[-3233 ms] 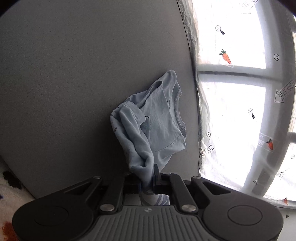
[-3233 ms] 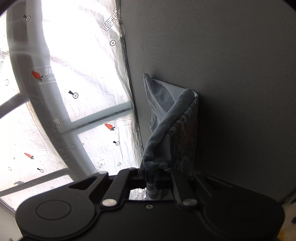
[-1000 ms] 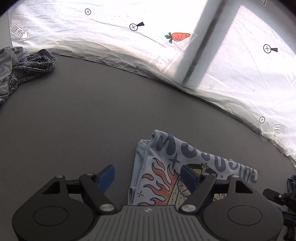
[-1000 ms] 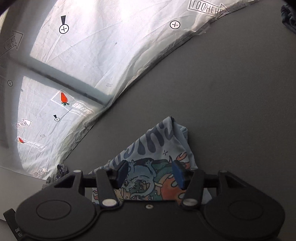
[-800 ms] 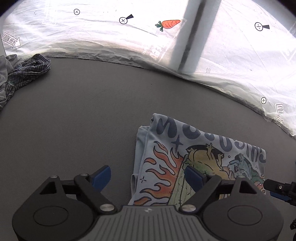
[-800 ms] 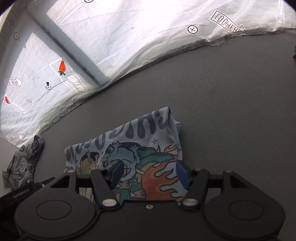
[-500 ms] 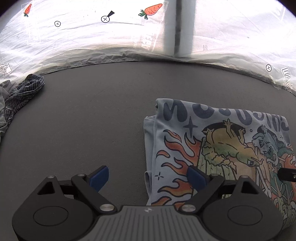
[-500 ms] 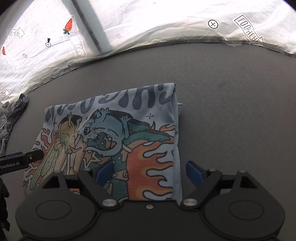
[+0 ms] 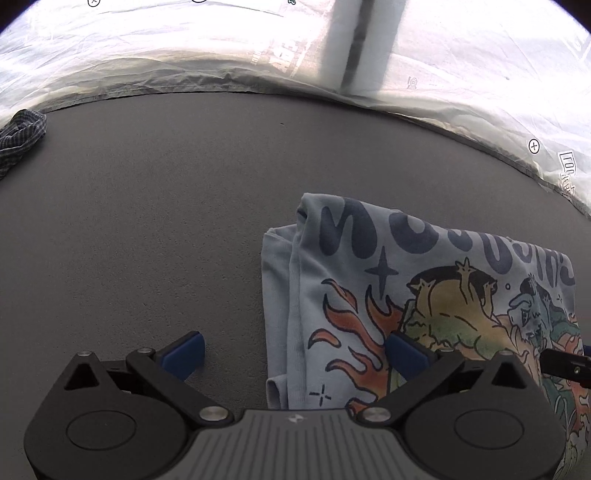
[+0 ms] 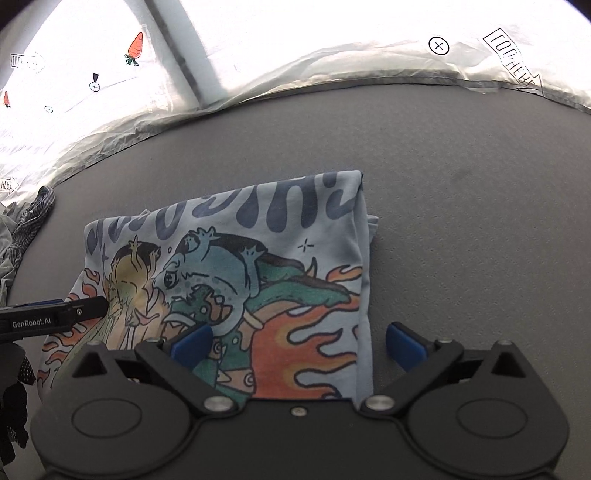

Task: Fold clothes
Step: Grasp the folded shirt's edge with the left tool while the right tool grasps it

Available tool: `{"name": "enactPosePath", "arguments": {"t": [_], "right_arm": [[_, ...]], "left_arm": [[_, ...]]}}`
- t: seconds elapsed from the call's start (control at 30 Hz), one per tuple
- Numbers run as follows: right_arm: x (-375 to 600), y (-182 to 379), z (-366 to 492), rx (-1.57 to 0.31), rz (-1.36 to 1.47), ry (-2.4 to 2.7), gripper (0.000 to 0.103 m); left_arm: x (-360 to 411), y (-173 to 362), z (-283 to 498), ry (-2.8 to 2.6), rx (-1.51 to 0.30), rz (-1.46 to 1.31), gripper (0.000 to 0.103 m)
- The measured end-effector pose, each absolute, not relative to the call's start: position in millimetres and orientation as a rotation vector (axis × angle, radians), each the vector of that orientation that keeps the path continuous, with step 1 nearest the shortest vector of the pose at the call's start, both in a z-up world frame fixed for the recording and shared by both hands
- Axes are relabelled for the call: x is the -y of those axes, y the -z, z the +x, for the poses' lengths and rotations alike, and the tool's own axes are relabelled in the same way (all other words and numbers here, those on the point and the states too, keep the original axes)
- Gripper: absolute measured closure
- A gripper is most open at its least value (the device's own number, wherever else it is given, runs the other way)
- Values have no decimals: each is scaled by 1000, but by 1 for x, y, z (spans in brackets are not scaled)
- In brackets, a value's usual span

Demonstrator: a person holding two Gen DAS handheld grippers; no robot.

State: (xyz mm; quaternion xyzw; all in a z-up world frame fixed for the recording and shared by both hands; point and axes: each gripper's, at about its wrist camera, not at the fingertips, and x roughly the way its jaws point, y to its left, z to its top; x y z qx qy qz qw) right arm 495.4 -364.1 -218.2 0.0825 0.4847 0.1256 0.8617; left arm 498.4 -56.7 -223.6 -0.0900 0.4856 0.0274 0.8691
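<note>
1. Folded light-blue tee [image 9: 424, 295] w/ flame graphic lies flat on gray table [image 9: 166, 203].
2. Left gripper [image 9: 293, 350]: jaws spread wide over tee's left edge, gripping nothing.
3. Right gripper [image 10: 297, 343]: spread wide too, straddling tee's right edge.
4. Checked cloth [image 9: 22, 136] at far left.

My left gripper [image 9: 293, 349] hangs low with its jaws spread wide. My right gripper [image 10: 299, 343] does likewise, gripping nothing.

Grey table [image 9: 155, 206]; bright window [image 10: 295, 33] behind printed plastic sheet [image 9: 147, 62].
</note>
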Motion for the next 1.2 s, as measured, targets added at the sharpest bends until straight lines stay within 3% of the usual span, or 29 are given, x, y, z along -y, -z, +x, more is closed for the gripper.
{"name": "enactPosePath", "arguments": {"t": [0.47,0.53,0.57,0.6,0.67,0.7,0.77,0.83,0.87,1.2], "right_arm": [[357,219,544,-932,165,-340,1],[357,218,549,-927,186,-338,4],[357,217,551,-919,192,-334,11],[357,216,551,-910,193,-322,24],[359,214,551,-910,203,-302,33],[361,213,551,-910,209,-298,44],[365,212,549,-907,230,-294,62],[370,209,546,-898,268,-296,80],[372,206,544,-887,293,-295,87],[373,130,458,-637,316,-281,90]], "left_arm": [[52,225,528,102,-960,-171,1],[52,225,532,124,-943,-189,2],[53,225,534,137,-932,-195,3],[54,225,536,151,-918,-193,9],[58,224,536,170,-904,-183,16],[59,223,534,170,-898,-182,20],[58,222,531,166,-883,-206,38],[52,220,527,153,-883,-285,78],[49,218,524,139,-882,-332,87],[59,142,459,108,-707,-395,89]]}}
